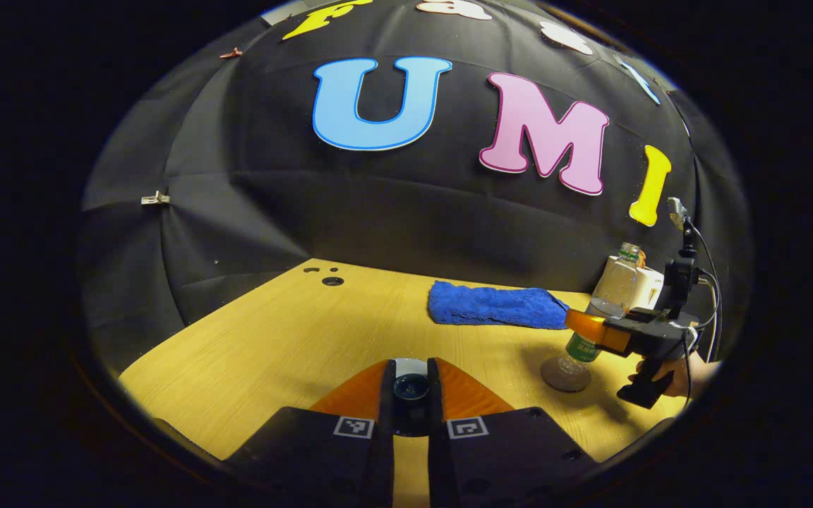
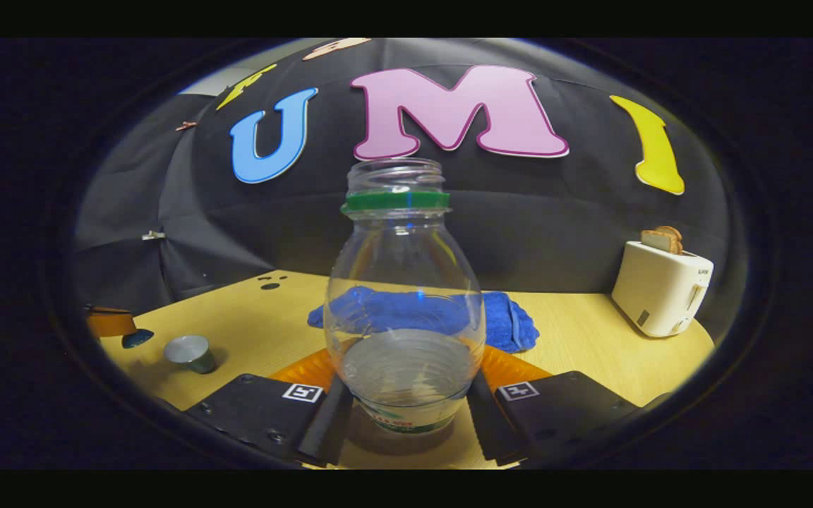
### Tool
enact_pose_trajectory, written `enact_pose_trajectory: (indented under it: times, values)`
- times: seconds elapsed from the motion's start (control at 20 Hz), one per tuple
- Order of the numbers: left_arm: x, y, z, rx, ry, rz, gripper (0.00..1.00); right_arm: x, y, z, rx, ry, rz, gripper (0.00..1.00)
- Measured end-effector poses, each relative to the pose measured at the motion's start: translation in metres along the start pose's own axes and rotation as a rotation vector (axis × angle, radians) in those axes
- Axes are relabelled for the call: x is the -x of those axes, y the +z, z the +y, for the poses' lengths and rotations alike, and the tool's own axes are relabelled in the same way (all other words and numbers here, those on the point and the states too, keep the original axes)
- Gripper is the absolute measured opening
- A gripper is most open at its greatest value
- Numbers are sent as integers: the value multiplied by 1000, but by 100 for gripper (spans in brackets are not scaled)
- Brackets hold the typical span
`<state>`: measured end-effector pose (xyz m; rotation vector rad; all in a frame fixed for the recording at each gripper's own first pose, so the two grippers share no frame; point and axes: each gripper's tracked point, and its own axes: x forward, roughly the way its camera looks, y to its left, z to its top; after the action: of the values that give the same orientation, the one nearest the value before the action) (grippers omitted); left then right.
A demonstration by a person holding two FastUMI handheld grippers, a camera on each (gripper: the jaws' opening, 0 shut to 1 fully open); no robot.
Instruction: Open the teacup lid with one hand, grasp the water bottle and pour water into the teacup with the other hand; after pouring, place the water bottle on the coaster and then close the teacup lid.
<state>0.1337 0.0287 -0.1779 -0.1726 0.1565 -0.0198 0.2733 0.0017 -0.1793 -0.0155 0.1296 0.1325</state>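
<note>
Upright, the water bottle point(image 2: 404, 296) stands between the right gripper point(image 2: 406, 416) fingers.
Left gripper point(image 1: 411, 395) pinches the teacup lid point(image 1: 411, 386); whether the right one presses is unclear.

you see a clear water bottle point(image 2: 404, 303) with a green neck ring, a blue cloth point(image 1: 495, 305), a cream toaster point(image 2: 661, 288), and a yellow wood-grain table point(image 1: 272, 339).

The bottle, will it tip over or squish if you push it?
The bottle looks like thin clear plastic, so it would probably dent under a squeeze. It is tall and only part full, so likely light and easy to tip. With no cap on, a tip would probably spill water onto the table.
</note>
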Motion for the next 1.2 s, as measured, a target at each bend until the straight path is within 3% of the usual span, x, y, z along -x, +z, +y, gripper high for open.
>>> enact_pose_trajectory:
  times: [0.3, 0.35, 0.45, 0.9, 1.2]
  values:
    - [2, 0, -7, 0, -12, -4, 23, 7, -11, 8, 32, 1, 7, 77]
    - [1, 0, -7, 3, -10, -6, 23, 10, -15, 7, 36, -4, 15, 81]
    - [2, 1, -7, 3, -5, -8, 23, 15, -18, 7, 43, -15, 24, 100]
    - [-11, 21, 8, -89, 51, -77, 23, 48, -31, 18, 40, -1, 66, 96]
    - [-51, 5, 12, -79, 71, -84, 27, 86, -59, -7, 26, -49, 164, 98]
